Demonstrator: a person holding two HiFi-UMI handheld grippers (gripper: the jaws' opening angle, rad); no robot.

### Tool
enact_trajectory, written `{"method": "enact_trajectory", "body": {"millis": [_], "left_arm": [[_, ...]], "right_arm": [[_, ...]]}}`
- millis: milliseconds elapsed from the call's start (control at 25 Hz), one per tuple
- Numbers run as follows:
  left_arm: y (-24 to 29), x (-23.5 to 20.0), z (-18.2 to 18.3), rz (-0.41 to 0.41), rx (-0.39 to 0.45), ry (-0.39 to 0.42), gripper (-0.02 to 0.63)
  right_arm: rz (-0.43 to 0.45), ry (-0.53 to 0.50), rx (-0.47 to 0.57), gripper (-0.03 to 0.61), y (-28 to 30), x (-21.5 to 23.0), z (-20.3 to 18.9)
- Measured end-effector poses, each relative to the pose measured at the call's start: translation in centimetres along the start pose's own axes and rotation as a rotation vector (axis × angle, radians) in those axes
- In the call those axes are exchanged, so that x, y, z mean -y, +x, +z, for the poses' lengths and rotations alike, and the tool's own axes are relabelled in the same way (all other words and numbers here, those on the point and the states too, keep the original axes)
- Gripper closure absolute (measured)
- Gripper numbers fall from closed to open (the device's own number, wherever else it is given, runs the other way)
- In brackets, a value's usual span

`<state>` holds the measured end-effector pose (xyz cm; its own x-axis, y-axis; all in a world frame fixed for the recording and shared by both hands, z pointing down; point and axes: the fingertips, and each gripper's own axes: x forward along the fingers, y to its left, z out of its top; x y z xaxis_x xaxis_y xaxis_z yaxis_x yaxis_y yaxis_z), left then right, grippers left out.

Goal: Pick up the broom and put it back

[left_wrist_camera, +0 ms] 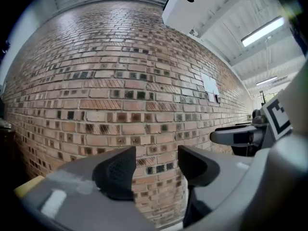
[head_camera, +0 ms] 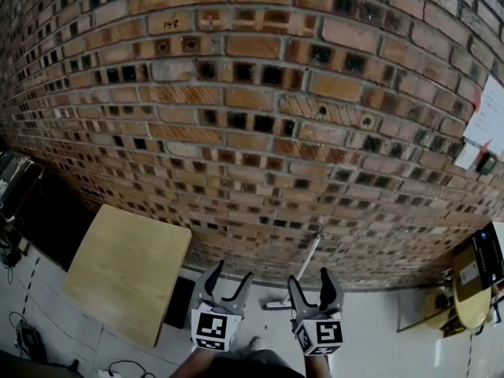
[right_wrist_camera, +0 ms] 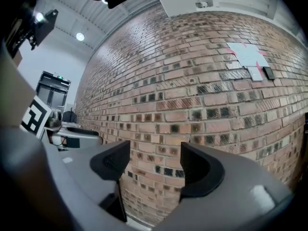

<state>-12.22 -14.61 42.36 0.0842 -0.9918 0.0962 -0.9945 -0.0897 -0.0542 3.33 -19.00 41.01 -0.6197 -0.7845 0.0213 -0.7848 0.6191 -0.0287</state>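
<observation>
A broom with a pale handle leans against the brick wall, its head on the floor. In the head view both grippers sit at the bottom edge, short of the broom, which shows in the gap between them. My left gripper is open with nothing between its jaws, and so is my right gripper. In the left gripper view the left gripper faces bare brick, with the right gripper alongside. In the right gripper view the right gripper also faces only brick. Neither gripper view shows the broom.
A wooden table stands at the left by the wall, a dark object beside it. A round yellow table with things on it is at the right. Papers hang on the wall. Cables lie on the floor at the left.
</observation>
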Motion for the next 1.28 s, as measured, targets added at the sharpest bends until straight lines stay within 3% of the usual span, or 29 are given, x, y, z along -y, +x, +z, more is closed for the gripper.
{"method": "enact_trajectory", "body": {"millis": [200, 440, 720, 960, 1280], "left_arm": [[3.1, -0.9, 0.3, 0.016, -0.018, -0.007, 0.342], [6.9, 0.7, 0.3, -0.133, -0.039, 0.042, 0.353], [9.7, 3.7, -3.2, -0.276, -0.128, 0.034, 0.357], [11.6, 5.9, -6.5, -0.366, -0.193, 0.028, 0.357], [15.0, 10.6, -8.4, -0.495, -0.203, 0.079, 0.357]], "right_arm": [[0.039, -0.018, -0.020, 0.244, 3.4, 1.5, 0.5], [-0.028, 0.004, -0.058, 0.244, 4.0, 3.4, -1.4], [-0.166, 0.066, -0.153, 0.248, 1.4, 7.0, -6.2], [-0.176, 0.077, -0.183, 0.258, -0.6, 8.7, -10.1], [-0.295, 0.131, -0.222, 0.262, -10.3, 14.1, -16.4]]}}
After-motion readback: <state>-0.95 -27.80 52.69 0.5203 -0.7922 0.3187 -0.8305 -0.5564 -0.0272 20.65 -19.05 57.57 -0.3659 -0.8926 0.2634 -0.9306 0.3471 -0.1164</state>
